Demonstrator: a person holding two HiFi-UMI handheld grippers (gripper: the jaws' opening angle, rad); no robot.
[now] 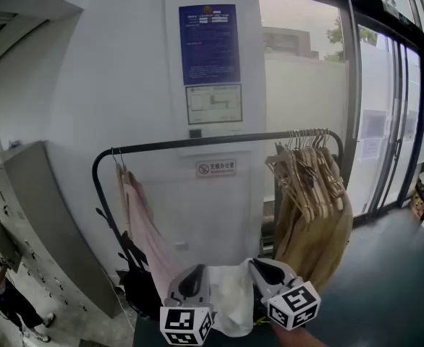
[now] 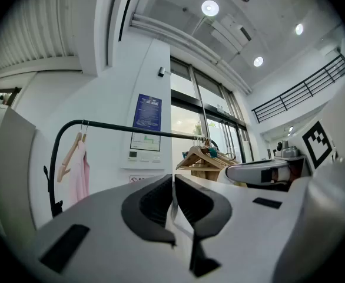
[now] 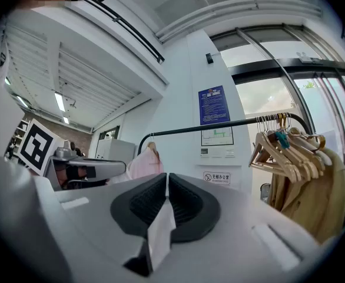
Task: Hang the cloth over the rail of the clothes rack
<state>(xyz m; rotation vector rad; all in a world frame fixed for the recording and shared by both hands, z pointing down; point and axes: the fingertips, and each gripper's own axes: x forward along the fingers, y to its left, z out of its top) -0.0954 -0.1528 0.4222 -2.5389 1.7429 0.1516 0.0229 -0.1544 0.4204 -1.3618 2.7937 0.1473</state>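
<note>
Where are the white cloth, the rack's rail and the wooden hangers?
white cloth (image 1: 234, 302), head view, its drooping middle.
rail (image 1: 219, 142), head view, bare middle of the black bar.
wooden hangers (image 1: 310, 176), head view, the bunched wooden arms.

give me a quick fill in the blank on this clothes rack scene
The cloth, gripped by the left gripper and right gripper, is ____ in colour.
In the head view the pink garment hangs at the rail's ____ end.
The hangers bunched at the other end are made of ____.
Missing: white; left; wood.
</note>
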